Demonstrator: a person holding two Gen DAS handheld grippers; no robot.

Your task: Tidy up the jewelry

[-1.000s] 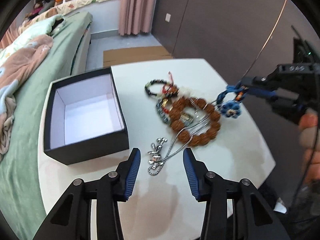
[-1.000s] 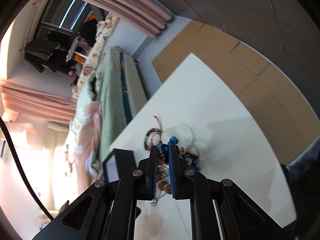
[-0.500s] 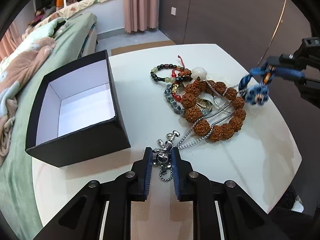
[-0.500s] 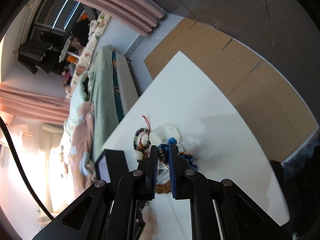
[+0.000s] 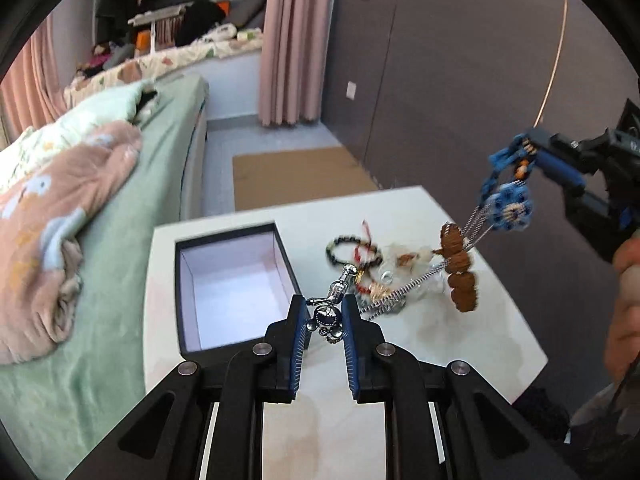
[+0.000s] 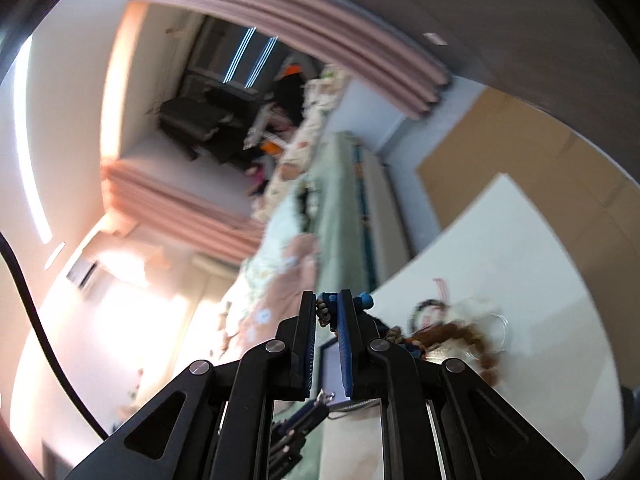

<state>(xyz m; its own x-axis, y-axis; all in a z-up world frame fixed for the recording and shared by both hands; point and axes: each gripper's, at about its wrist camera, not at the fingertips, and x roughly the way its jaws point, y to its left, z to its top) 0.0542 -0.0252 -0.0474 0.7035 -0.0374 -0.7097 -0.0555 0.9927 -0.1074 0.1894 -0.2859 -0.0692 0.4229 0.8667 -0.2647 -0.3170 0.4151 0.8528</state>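
Currently left hand-held gripper [image 5: 325, 322] pinches the silver pendant [image 5: 327, 317], right hand-held gripper [image 6: 327, 312] pinches the blue bracelet [image 5: 507, 200], both above the table [image 5: 460, 344]; tangled chains could drag the brown bead bracelet [image 5: 459, 268] off.

Blurred brown bead bracelet [image 5: 460, 270]

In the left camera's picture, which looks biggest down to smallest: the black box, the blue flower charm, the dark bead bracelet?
1. Black box, by far.
2. and 3. Dark bead bracelet and blue flower charm look alike in size; the charm hangs lifted and blurred, so I won't rank them.
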